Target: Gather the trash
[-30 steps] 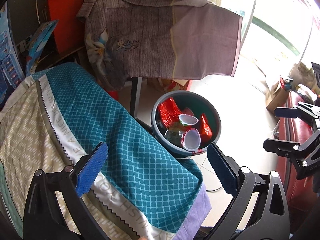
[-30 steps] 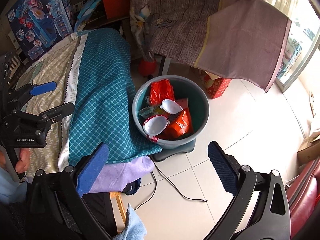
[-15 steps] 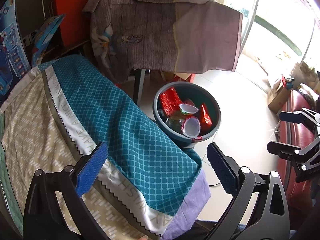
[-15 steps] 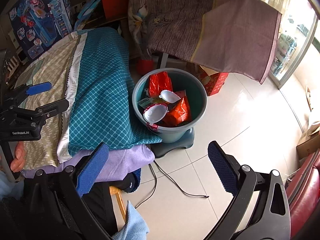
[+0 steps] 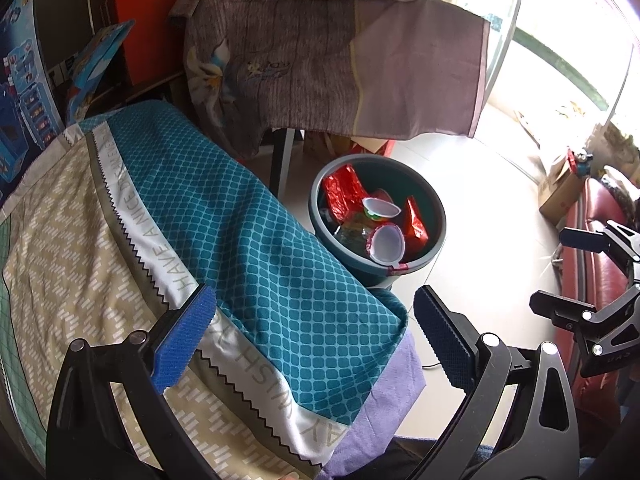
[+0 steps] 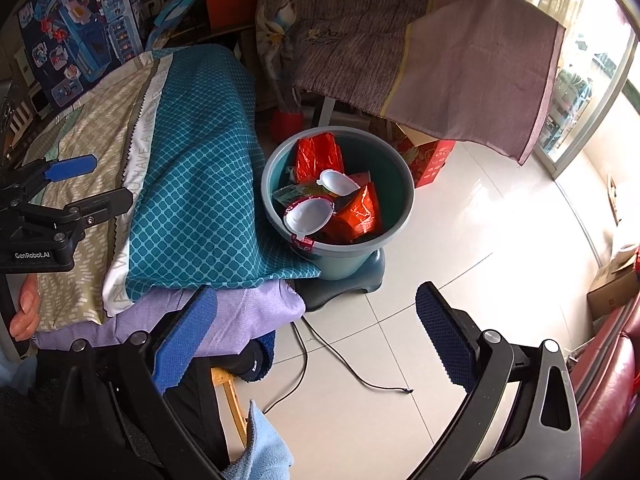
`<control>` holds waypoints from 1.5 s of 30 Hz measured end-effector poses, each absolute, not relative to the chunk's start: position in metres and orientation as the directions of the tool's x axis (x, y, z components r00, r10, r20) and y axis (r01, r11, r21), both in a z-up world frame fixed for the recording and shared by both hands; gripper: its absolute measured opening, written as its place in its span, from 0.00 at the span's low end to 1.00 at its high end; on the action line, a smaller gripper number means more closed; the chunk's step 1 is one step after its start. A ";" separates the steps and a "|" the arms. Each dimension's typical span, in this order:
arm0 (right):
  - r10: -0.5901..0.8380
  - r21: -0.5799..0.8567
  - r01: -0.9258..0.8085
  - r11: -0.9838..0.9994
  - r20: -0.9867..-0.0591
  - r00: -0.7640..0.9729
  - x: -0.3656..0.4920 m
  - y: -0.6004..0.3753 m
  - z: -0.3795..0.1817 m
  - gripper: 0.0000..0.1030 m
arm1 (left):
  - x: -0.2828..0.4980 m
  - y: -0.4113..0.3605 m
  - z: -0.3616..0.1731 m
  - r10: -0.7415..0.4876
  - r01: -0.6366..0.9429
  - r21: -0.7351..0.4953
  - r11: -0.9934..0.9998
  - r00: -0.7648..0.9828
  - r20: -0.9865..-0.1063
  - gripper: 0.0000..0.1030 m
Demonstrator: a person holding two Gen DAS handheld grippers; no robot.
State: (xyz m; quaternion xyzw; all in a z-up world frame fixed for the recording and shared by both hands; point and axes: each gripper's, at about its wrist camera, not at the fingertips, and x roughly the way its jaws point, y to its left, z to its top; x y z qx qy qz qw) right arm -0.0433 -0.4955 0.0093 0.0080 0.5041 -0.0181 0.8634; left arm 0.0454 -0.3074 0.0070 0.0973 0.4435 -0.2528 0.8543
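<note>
- Home, lived-in room, cluttered.
- Patterned bedsheet (image 5: 248, 240) used as cover over the tabletop, second printed cloth (image 5: 328, 60) draped over furniture behind.
- Red leather sofa (image 5: 592, 248) at the right edge, white tiled floor (image 6: 480, 280), glass sliding door (image 6: 592, 92).
- Boxed toy set (image 6: 80, 28), cardboard boxes (image 6: 612, 292), plastic bucket (image 6: 396, 196) holding snack wrappers.

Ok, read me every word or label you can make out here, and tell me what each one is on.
"GenRobot.AI": black body of the left tongs.
"HAVE A NICE D…" and "…WISH", rest cut off or folded: white zigzag-edged band on the teal checked cloth.
Blue toy box: print too small.
Red cardboard box: gold characters too blurred.
</note>
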 end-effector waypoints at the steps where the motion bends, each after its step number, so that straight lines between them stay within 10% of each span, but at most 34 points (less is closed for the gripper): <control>1: -0.024 -0.005 0.039 0.999 -0.871 0.491 -0.043 -0.495 0.009 0.93 | 0.046 -0.309 0.006 -0.344 0.515 -0.059 0.855 0.478 -0.808 0.96; 45: -0.009 0.005 0.029 1.000 -0.885 0.465 -0.020 -0.490 -0.008 0.93 | 0.053 -0.313 -0.006 -0.312 0.482 -0.036 0.876 0.507 -0.803 0.96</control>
